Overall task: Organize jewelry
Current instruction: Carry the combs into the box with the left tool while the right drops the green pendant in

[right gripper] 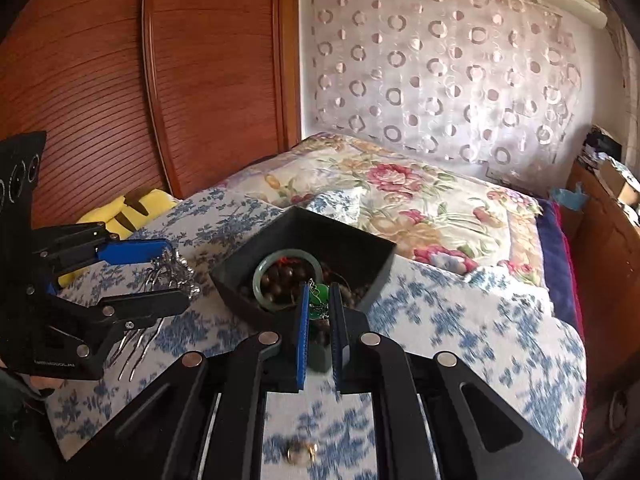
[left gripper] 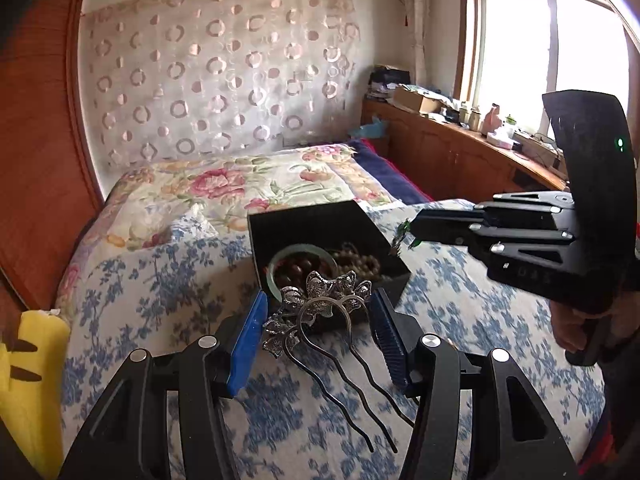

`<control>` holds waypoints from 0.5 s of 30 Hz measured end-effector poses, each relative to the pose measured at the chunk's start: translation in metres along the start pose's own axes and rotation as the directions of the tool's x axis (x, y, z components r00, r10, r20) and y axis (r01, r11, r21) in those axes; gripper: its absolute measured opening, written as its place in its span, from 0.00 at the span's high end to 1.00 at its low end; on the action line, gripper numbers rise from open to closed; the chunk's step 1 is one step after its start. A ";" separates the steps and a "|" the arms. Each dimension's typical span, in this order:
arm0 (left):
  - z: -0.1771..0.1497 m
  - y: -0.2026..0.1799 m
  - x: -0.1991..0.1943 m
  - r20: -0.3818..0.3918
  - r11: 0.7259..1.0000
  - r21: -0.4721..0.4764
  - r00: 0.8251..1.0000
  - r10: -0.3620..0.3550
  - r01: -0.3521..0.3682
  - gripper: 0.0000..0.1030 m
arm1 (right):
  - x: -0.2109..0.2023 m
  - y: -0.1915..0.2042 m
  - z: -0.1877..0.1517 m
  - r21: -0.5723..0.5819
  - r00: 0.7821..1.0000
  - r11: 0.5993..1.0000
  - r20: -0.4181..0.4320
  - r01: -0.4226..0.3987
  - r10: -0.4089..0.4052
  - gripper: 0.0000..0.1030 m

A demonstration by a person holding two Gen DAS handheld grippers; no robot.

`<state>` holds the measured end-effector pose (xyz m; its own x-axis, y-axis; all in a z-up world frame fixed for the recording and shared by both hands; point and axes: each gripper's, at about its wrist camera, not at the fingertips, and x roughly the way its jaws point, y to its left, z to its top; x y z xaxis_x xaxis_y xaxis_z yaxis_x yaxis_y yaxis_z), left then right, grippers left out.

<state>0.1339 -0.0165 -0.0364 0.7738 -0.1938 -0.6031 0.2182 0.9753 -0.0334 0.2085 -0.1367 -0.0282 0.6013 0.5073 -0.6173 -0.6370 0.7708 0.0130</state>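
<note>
My left tongs (left gripper: 318,334) grip a silver filigree hair comb (left gripper: 320,304) w/ wavy prongs just short of the matte black box (left gripper: 320,220) on the bed's floral quilt (left gripper: 160,280), right tongs (right gripper: 320,312) pinched on a green-stone chain (right gripper: 320,294) over the box.

The bed (right gripper: 460,320) has a blue-flowered cover; on it lie a black box (right gripper: 304,232), a yellow cushion (right gripper: 120,208) and a ring (right gripper: 300,451).

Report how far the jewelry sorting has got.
Done: a pale green bangle and brown beads lie in the black box.
In hand: left gripper carries a silver floral hair comb; right gripper pinches a green-stone piece.
Left: a small ring on the bedspread.
</note>
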 end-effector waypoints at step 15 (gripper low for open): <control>0.034 0.018 0.043 -0.033 1.000 -0.001 0.999 0.013 -0.013 0.50 | 0.031 -0.015 0.015 0.010 0.999 1.000 -0.028 -0.014 0.014 0.82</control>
<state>0.1912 -0.0112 -0.0360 0.7564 -0.1771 -0.6296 0.2072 0.9779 -0.0261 0.2442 -0.1264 -0.0356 0.5782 0.5073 -0.6390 -0.6407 0.7672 0.0295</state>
